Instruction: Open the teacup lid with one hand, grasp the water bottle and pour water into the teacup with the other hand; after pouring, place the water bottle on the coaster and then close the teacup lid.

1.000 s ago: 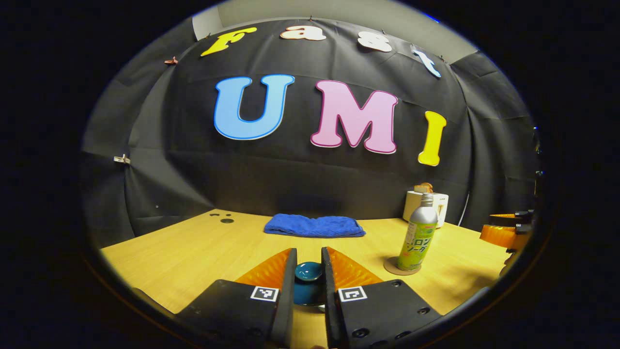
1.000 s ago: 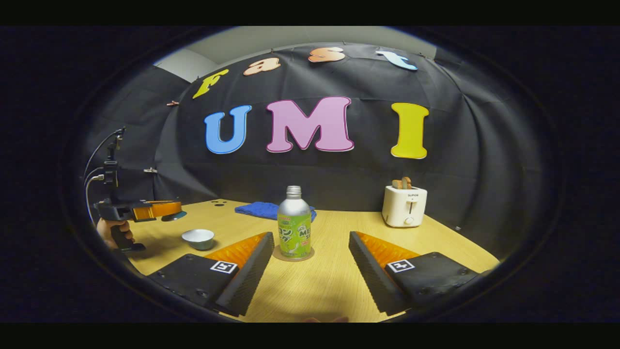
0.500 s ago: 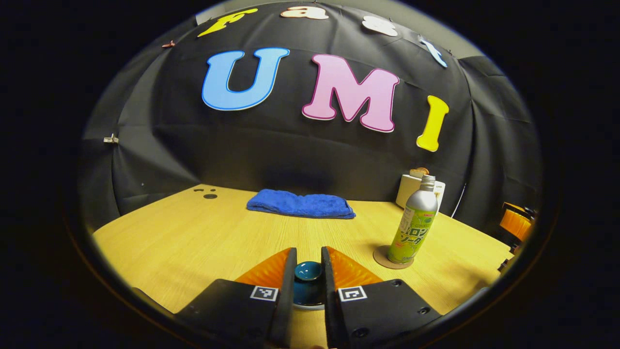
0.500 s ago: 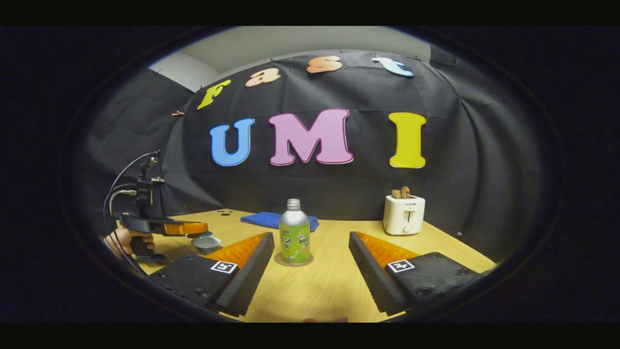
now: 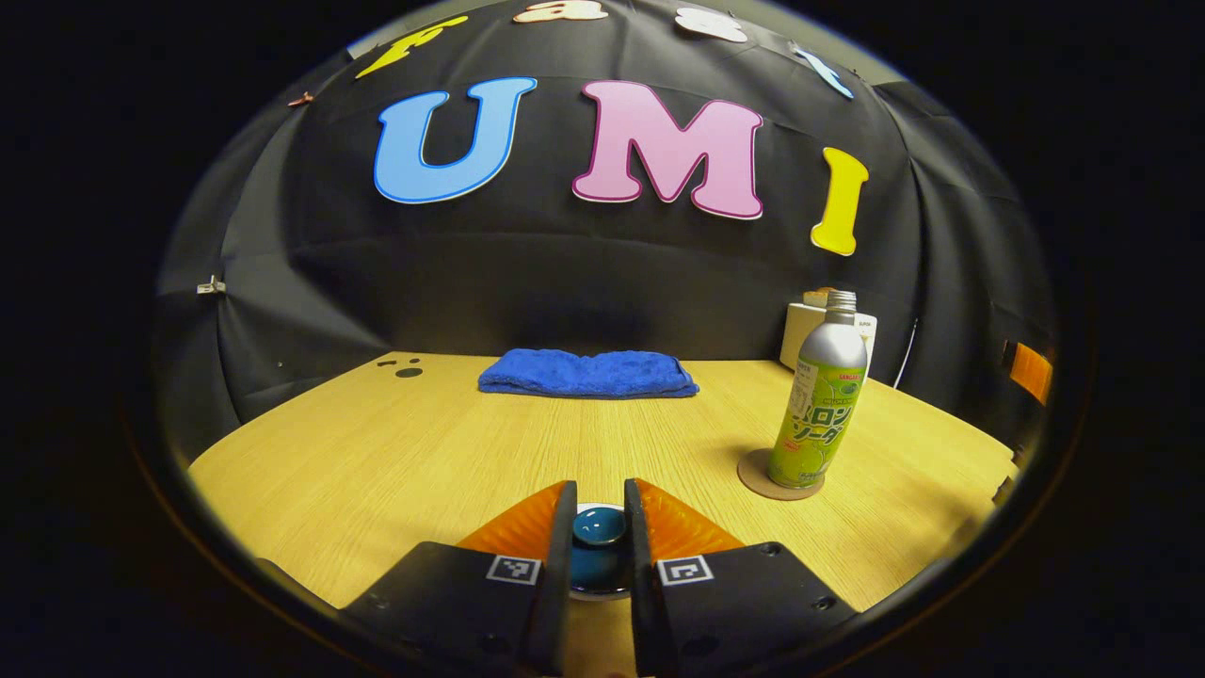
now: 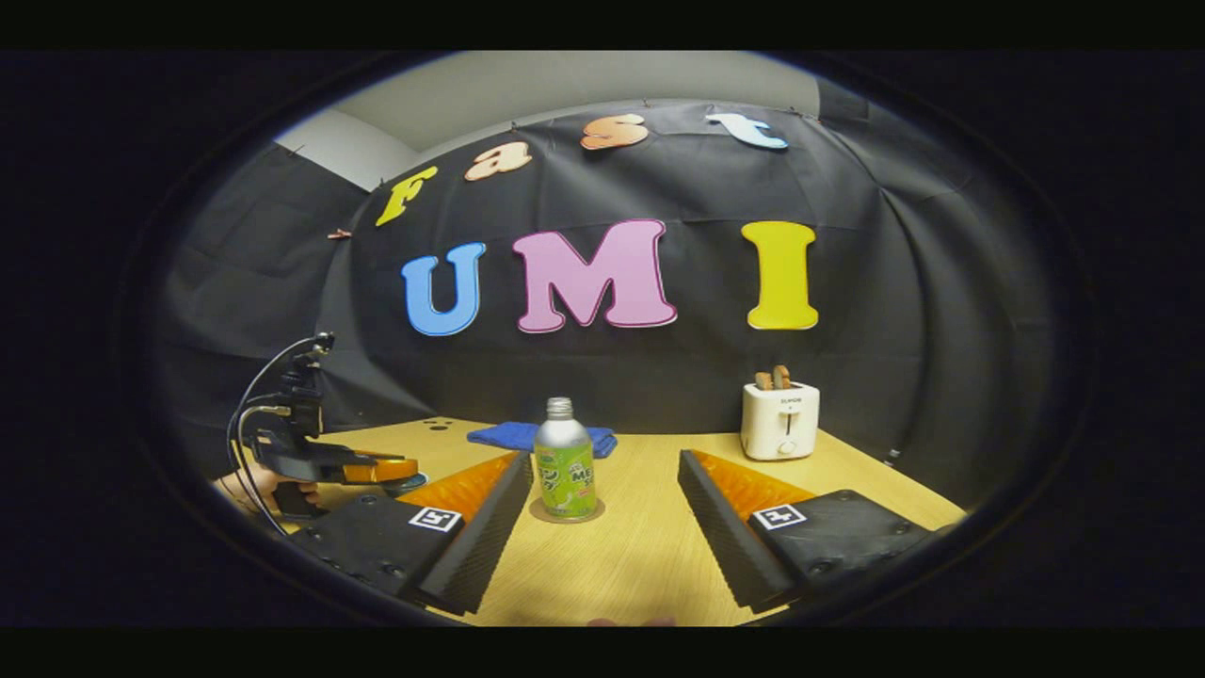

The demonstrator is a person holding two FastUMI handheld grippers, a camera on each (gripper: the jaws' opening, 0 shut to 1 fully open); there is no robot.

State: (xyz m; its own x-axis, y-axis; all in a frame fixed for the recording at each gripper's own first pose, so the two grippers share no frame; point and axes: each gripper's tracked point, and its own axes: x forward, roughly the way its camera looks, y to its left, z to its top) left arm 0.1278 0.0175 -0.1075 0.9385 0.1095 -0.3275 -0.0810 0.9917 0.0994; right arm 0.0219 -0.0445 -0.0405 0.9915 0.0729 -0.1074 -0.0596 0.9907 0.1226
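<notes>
We see the left gripper (image 5: pixel 600 513) pinching the teal teacup lid (image 5: pixel 600 529) by its knob, both fingers pressed on it, low over the tabletop (image 5: pixel 395 452). The right gripper (image 6: pixel 602 490) is spread wide, holding nothing, facing the water bottle (image 6: pixel 563 459), which stands upright on the round coaster (image 6: pixel 566 511). Blue towel (image 5: pixel 586 374) and white toaster (image 6: pixel 779 420) sit near the back wall.

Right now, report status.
Left gripper shut on teacup lid. Right gripper open, short of water bottle upright on coaster. Nothing between.
</notes>
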